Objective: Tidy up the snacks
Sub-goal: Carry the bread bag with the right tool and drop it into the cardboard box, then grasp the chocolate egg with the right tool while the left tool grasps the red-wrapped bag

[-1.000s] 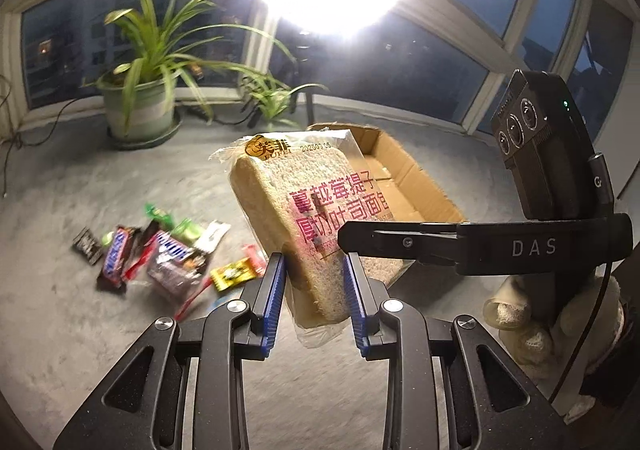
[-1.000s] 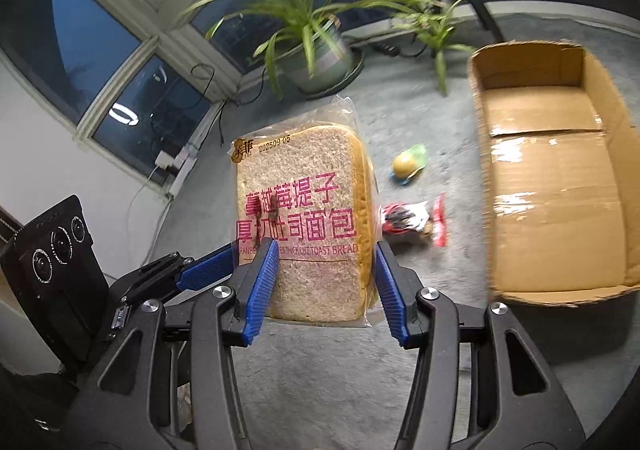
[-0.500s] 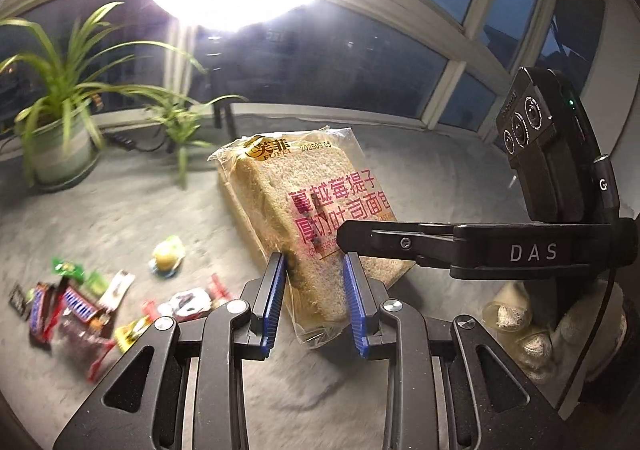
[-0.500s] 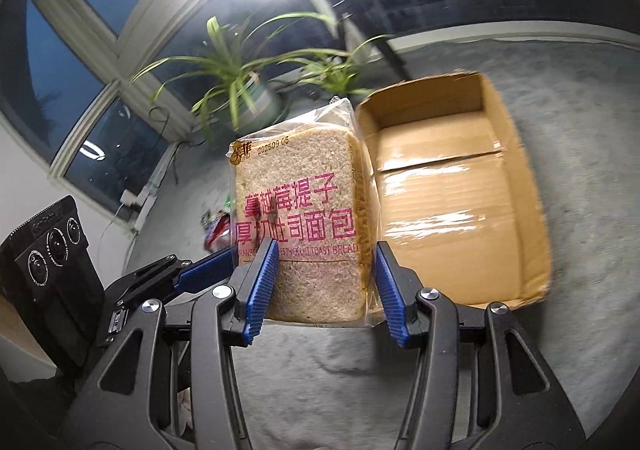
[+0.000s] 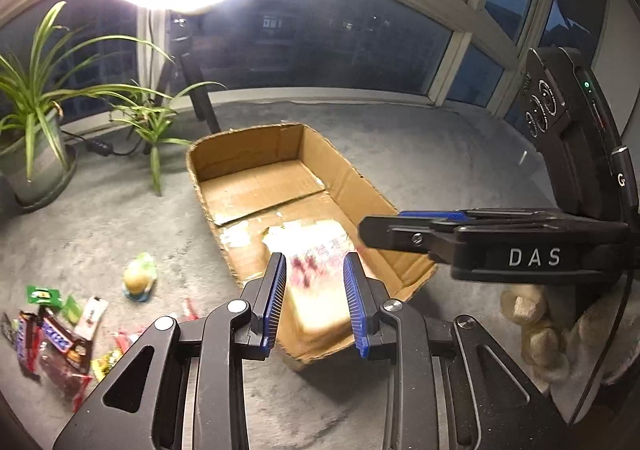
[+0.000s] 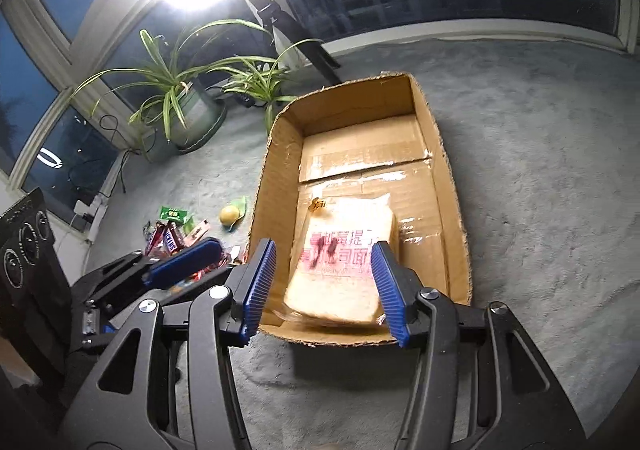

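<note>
We see both tongs, left (image 5: 315,302) and right (image 6: 322,286), apart, holding nothing; the right's jaws have just widened. One bread pack (image 6: 344,266) lies inside one cardboard box (image 6: 452,186).

Both tools are matte black frames with triangular cut-outs and round silver screws at the pivots. The left gripper (image 5: 315,300) carries ribbed blue pads on its fingers, as does the right gripper (image 6: 324,286). Seen from the left wrist, at three o'clock, the right tool bears white "DAS" lettering, a black camera block (green light lit), and a thin black cable.
</note>
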Available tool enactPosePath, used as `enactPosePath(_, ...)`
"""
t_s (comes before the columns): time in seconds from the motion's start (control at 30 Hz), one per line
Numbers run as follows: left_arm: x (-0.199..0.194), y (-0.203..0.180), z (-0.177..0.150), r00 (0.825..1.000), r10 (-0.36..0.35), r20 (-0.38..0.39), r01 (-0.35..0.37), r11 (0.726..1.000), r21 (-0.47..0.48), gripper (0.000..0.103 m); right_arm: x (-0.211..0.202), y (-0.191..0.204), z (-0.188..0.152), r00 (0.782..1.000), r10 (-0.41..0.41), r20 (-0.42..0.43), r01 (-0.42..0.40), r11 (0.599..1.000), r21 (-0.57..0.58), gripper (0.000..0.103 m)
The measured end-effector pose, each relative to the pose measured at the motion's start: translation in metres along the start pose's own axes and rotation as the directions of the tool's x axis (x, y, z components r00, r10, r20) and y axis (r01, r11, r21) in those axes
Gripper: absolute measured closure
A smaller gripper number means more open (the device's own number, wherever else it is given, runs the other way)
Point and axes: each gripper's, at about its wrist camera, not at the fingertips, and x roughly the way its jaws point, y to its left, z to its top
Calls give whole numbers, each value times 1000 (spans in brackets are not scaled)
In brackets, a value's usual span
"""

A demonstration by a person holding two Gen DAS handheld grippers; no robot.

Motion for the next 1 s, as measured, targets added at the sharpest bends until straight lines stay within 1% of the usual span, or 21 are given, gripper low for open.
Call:
enactPosePath(0.03,-2,2,0,1000,6,2,-6,1000,1,76,0,2,1,1000,-6,5,6,1000,0,43)
enactPosePath(0.07,-7,6,0,1000,10,5,-10,1000,-5,76,-1,4,1,1000,-15,14,15,1000,-1,33)
enactPosePath(0.1,-8,9,0,1000,12,8,-12,1000,-10,76,-3,5,-1,999,-22,25,22,1000,-2,26)
enactPosePath(0.13,-10,12,-1,1000,15,10,-15,1000,-13,76,-5,8,-1,999,-31,37,31,1000,-5,24)
enactPosePath(0.2,-18,19,-3,999,27,18,-27,1000,-17,76,-8,15,-2,997,-56,52,56,998,-12,14)
enactPosePath(0.27,-23,25,-4,999,36,20,-36,999,-19,76,-8,23,-2,996,-68,57,70,997,-27,9)
enactPosePath(0.37,-36,39,-12,999,48,23,-47,998,-41,76,-8,37,-5,993,-90,70,94,995,-43,9)
enactPosePath(0.47,-48,54,-20,998,59,23,-58,996,-64,76,-7,54,-11,994,-81,77,87,994,-65,9)
enactPosePath(0.57,-65,74,-34,995,96,20,-94,993,-76,75,-7,68,-18,994,-57,91,64,995,-80,9)
enactPosePath(0.63,-78,94,-49,993,120,11,-118,987,-109,75,-4,80,-25,994,-41,97,50,994,-96,9)
enactPosePath(0.73,-96,118,-66,987,162,0,-161,976,-146,75,3,96,-34,996,-20,82,30,993,-117,9)
enactPosePath(0.83,-116,145,-85,980,198,-17,-198,962,-190,74,13,119,-44,997,-30,75,42,986,-164,9)
enactPosePath(0.87,-119,151,-88,979,203,-20,-203,959,-198,73,15,125,-48,997,-30,72,43,983,-179,9)
enactPosePath(0.9,-123,158,-94,976,214,-26,-215,953,-211,68,18,133,-52,998,-25,64,37,979,-201,9)
enactPosePath(0.97,-130,169,-103,972,232,-28,-232,944,-236,62,27,148,-59,999,-9,35,17,970,-244,9)
enactPosePath(1.0,-133,175,-108,972,234,-33,-234,938,-255,62,33,155,-64,1000,2,15,2,964,-266,10)
